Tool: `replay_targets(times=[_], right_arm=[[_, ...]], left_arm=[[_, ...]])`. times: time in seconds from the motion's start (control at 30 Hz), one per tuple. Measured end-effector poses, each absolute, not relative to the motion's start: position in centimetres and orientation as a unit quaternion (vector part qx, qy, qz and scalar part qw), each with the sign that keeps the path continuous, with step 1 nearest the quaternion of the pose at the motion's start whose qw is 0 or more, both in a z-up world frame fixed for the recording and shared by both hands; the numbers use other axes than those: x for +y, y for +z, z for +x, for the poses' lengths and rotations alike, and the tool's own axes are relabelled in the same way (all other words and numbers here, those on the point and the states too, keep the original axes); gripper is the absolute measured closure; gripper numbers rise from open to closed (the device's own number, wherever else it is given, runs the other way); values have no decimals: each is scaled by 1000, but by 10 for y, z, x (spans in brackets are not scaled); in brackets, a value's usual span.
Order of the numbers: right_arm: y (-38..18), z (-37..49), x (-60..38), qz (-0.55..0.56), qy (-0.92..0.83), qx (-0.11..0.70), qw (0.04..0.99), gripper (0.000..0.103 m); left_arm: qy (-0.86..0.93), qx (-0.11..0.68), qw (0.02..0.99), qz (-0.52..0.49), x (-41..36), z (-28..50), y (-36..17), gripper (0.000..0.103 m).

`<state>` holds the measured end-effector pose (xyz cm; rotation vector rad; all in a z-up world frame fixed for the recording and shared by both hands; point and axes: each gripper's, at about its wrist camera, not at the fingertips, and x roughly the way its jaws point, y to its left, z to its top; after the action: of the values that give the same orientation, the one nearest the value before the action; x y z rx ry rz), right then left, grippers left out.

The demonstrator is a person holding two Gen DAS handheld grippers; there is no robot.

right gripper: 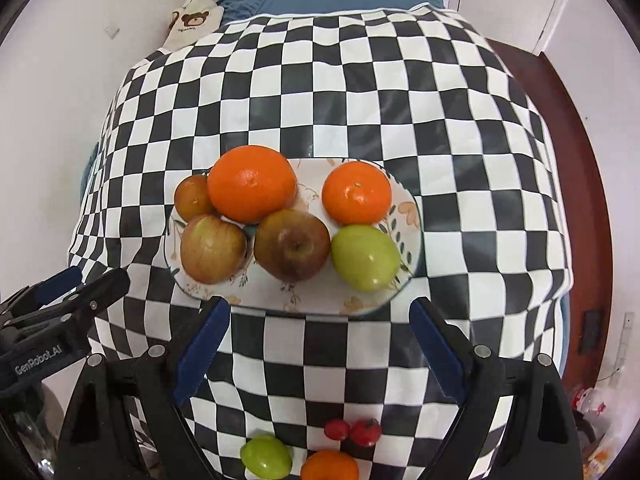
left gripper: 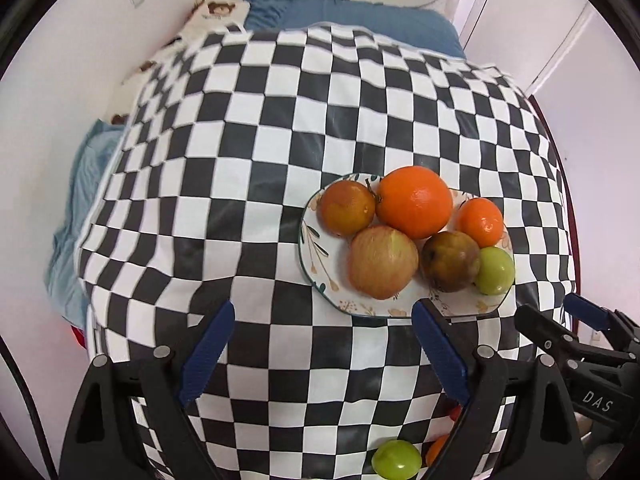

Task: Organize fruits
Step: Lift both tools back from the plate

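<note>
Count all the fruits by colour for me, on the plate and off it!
Orange: 3
Green: 2
Brownish or reddish-yellow: 3
Small red: 2
Total: 10

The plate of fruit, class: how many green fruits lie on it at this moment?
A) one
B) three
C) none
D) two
A: only one green fruit lies on the plate, at its right edge beside the brownish apple; the other green fruit sits off the plate on the checkered cloth near the camera.
</note>
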<state>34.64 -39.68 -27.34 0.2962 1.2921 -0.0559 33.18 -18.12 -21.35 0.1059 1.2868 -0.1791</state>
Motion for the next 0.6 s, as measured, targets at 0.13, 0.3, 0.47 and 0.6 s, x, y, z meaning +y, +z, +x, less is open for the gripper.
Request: replay_targets(times=[0.13, 0.3, 0.47, 0.6], right_arm=[[-260, 327, -394, 138, -28, 581, 802, 10], [-237, 303, -388, 120, -32, 558, 820, 10], [-213, 276, -384, 115, -32, 534, 837, 10], [-196, 252, -381, 113, -36, 521, 845, 10]], left_arm=[[-86, 580, 808, 57, -182, 315, -200, 12], [-92, 559, 822, 65, -185, 298, -184, 12], [-108, 544, 830, 60, -185, 273, -162, 12], [-114, 521, 844, 62, -183, 251, -141, 12]])
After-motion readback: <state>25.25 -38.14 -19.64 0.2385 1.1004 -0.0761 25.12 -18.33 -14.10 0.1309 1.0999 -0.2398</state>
